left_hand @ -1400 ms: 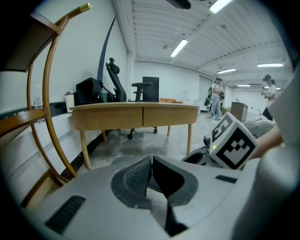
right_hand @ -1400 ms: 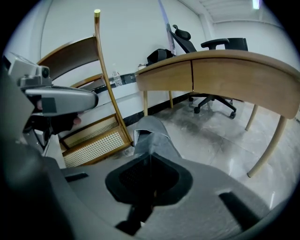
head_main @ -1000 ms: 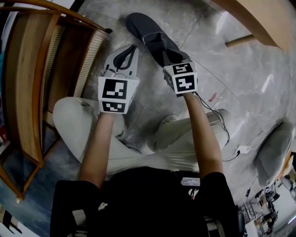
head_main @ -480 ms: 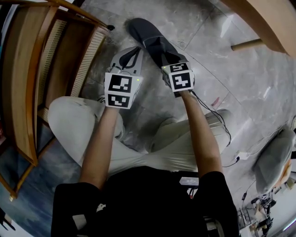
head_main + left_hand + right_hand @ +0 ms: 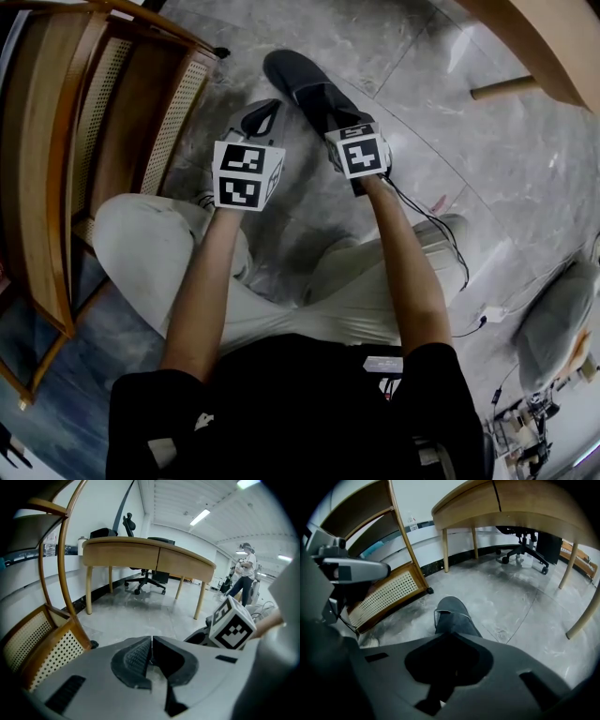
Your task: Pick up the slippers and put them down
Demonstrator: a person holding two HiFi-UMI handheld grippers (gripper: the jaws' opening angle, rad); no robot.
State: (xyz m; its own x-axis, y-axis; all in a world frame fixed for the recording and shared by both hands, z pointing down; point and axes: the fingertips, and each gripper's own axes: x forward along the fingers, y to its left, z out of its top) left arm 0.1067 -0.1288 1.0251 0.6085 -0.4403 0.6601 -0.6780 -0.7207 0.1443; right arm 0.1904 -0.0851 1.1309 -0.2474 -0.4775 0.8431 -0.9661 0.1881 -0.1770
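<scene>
Right hand-held gripper [image 5: 447,660] pinches the slipper [image 5: 451,616] by its heel, toe straight ahead; left hand-held gripper [image 5: 151,656] closed, empty

Both your arms are stretched out in front of you, roughly parallel, with bare forearms. The left forearm [image 5: 202,281] runs up to the left gripper [image 5: 151,641] and the right forearm [image 5: 403,253] to the right gripper [image 5: 447,641]. Both grippers point away from you and tilt downward, the right one a bit steeper. They sit near each other but apart, and each marker cube faces up at you, the left cube [image 5: 246,175] and the right cube [image 5: 361,152]. The left jaws are pressed together with nothing between them. The right jaws are clamped on the heel end of the dark slipper [image 5: 450,616].
</scene>
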